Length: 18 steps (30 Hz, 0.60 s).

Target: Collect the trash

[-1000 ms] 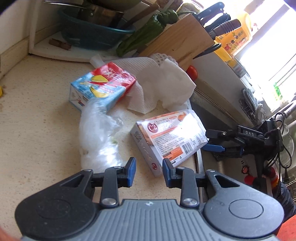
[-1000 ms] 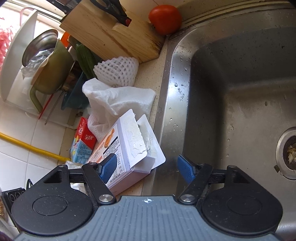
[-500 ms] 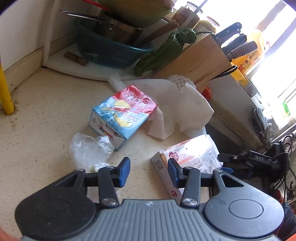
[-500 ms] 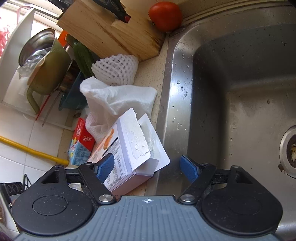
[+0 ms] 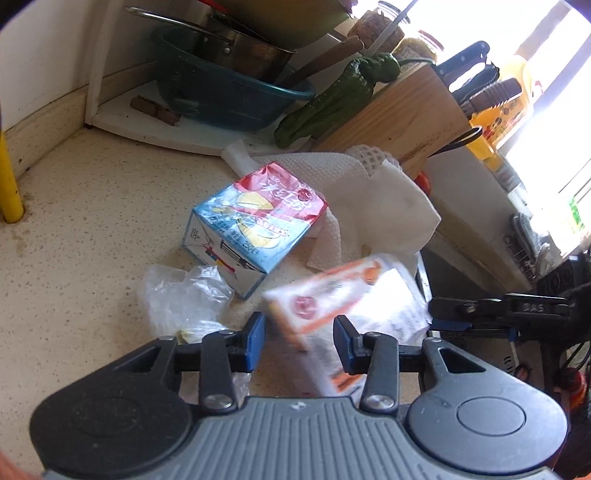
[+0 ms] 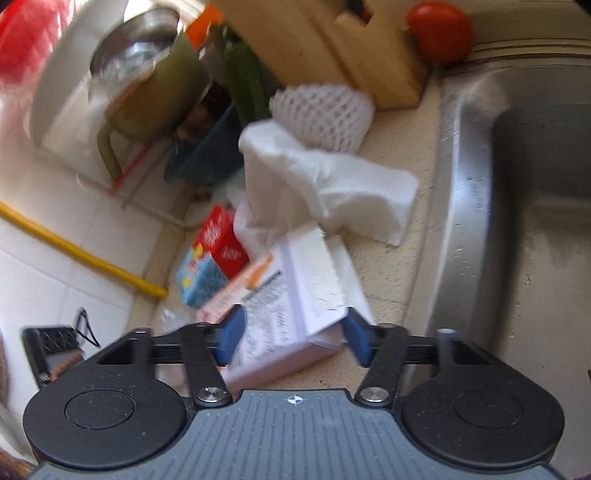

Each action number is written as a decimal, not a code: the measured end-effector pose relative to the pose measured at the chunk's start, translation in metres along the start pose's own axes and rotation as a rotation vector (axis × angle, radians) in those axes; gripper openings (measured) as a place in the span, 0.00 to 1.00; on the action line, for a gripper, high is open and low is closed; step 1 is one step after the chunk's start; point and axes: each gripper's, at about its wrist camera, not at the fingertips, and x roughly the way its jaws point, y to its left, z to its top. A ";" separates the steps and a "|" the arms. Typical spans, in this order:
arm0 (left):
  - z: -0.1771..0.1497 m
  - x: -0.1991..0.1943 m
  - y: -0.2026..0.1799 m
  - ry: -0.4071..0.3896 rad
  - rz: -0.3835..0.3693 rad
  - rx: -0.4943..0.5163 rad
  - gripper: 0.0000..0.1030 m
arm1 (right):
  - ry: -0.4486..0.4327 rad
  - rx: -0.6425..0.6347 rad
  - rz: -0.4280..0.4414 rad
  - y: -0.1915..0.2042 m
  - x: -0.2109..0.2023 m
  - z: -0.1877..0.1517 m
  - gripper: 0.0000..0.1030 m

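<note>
An orange-and-white cardboard box (image 6: 280,306) with an open flap sits between the pads of my right gripper (image 6: 293,338). Its jaws are closing and both blue pads touch the box's sides. In the left wrist view the same box (image 5: 347,295) is blurred and tilted, just beyond my left gripper (image 5: 299,343). That gripper's jaws are closing a little and press on nothing. A blue-and-red drink carton (image 5: 255,225) lies on the speckled counter. A crumpled clear plastic bag (image 5: 181,299) rests beside it. A white paper towel (image 5: 376,218) and a white foam net (image 6: 321,114) lie behind.
A steel sink (image 6: 517,184) drops away right of the counter edge, with a tomato (image 6: 439,31) at its corner. A wooden knife block (image 5: 402,114), green peppers (image 5: 332,99) and a teal basin (image 5: 229,96) of pots line the back. A yellow pipe (image 5: 9,177) stands far left.
My right gripper's jaws have closed in onto the box. The box has tilted and shifted toward the left gripper. The left view has drawn back, so the carton sits nearer the centre.
</note>
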 end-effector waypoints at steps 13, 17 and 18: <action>-0.006 -0.028 -0.029 -0.080 0.063 -0.013 0.14 | -0.092 -0.229 -0.071 0.049 -0.039 0.006 0.32; -0.007 -0.026 -0.038 -0.062 0.142 0.036 0.13 | -0.128 -0.251 -0.079 0.051 -0.058 0.006 0.20; -0.007 -0.025 -0.037 -0.062 0.176 0.048 0.13 | -0.126 -0.249 -0.087 0.048 -0.057 0.006 0.19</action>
